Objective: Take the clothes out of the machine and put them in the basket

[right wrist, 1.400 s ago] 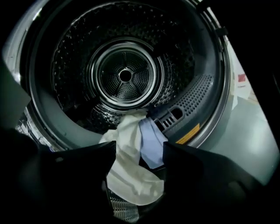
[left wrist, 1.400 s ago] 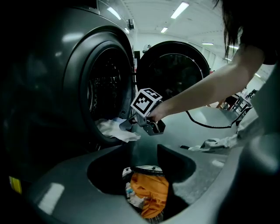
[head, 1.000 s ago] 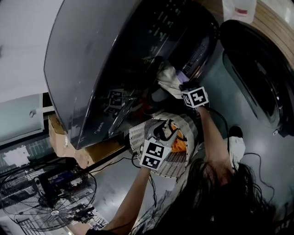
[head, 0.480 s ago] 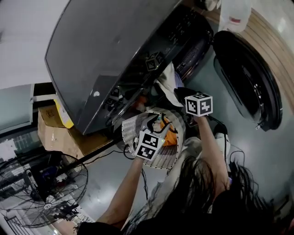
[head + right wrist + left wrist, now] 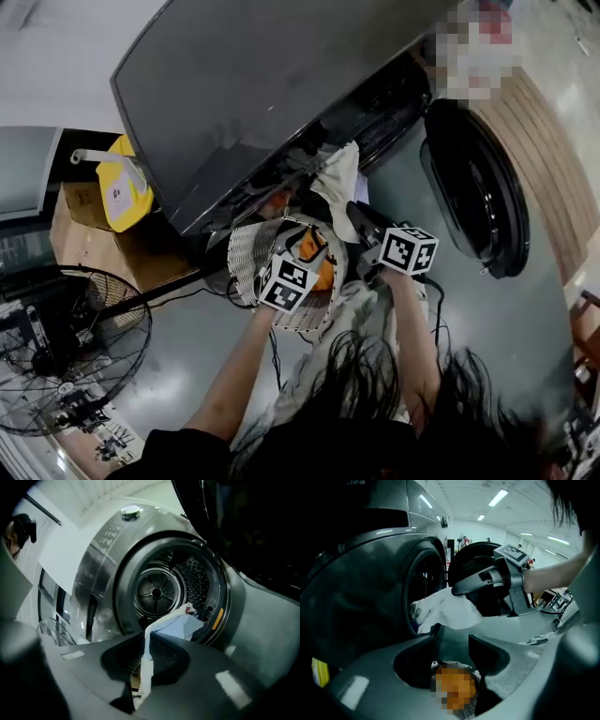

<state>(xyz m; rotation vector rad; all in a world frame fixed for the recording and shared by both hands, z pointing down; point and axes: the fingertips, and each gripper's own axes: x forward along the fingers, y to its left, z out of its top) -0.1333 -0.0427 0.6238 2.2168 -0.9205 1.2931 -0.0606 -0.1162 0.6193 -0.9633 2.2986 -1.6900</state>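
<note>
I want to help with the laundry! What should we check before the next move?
1. Right gripper jaws shut on the white and pale-blue cloth: ok.
2. Cloth clear of the grey machine's round drum: not ok, its end lies at the rim.
3. Left gripper jaws apart, empty: ok.
4. White mesh basket below the left gripper: ok.
5. Round drum emptied: cannot tell.
</note>
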